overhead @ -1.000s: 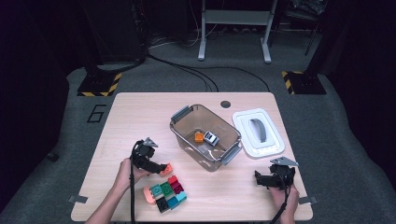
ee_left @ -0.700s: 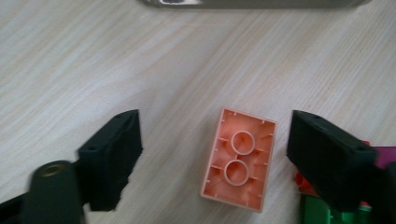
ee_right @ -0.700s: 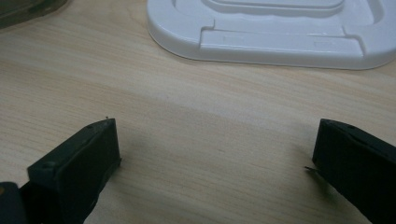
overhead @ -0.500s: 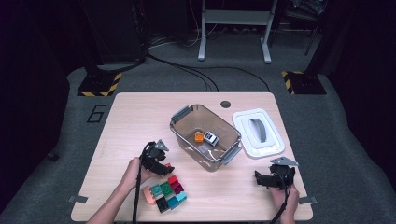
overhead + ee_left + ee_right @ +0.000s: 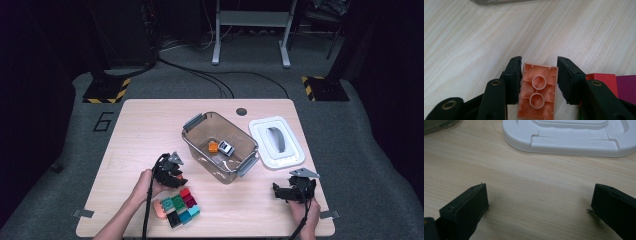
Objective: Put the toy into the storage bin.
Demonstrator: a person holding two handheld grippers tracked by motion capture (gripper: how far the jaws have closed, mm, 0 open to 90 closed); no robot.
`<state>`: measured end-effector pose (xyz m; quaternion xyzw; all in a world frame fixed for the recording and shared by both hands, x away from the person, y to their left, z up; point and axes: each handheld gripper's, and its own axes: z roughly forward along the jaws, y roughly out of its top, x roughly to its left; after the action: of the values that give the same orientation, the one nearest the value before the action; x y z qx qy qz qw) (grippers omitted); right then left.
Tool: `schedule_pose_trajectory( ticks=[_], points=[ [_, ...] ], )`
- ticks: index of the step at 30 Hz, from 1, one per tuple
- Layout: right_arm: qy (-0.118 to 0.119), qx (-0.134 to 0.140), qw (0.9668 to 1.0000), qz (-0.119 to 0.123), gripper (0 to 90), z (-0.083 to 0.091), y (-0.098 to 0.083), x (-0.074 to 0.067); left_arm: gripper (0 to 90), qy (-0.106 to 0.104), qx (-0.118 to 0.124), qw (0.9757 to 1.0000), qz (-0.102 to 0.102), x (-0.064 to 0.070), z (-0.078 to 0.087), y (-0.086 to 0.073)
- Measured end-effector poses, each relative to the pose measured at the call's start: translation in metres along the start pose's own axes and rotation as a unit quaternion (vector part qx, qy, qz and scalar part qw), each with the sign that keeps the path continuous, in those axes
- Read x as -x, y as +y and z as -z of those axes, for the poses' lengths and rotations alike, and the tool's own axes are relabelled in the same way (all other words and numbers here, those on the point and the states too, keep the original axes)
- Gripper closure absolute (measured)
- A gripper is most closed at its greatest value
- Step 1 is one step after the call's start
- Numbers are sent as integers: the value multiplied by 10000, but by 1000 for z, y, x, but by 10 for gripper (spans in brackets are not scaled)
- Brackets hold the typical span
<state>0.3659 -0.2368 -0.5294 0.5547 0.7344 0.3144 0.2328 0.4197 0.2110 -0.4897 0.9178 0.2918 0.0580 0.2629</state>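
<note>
An orange brick (image 5: pixel 537 92) lies underside up between the jaws of my left gripper (image 5: pixel 539 60). The jaws have just been closing and both pads now touch its sides. In the high view the left gripper (image 5: pixel 175 180) sits at the upper edge of a cluster of coloured bricks (image 5: pixel 179 206) on the near left of the wooden table (image 5: pixel 140 130). My right gripper (image 5: pixel 276 190) rests near the front right edge, its jaws wide apart over bare wood (image 5: pixel 539 192).
A clear plastic bin (image 5: pixel 200 122) stands mid-table with an orange brick (image 5: pixel 213 146) and a white-grey piece (image 5: pixel 226 147) inside. Its white lid (image 5: pixel 260 145) lies to the right, just beyond the right gripper. Red and purple bricks (image 5: pixel 609 80) adjoin the left jaws.
The left gripper has shifted a little right toward the brick cluster and its jaws have narrowed onto the orange brick. The right gripper has stayed put.
</note>
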Motion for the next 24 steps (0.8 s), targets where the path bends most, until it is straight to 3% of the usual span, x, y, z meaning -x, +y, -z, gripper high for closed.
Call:
schedule_pose_trajectory(
  ticks=[10,24],
  points=[
    [1,0,10000,3,1,0,0,0,584,84,-37,9999,-77,2,-1,1],
    [15,1,10000,22,1,0,0,1,589,222,266,9994,74,-6,16,6]
  ],
)
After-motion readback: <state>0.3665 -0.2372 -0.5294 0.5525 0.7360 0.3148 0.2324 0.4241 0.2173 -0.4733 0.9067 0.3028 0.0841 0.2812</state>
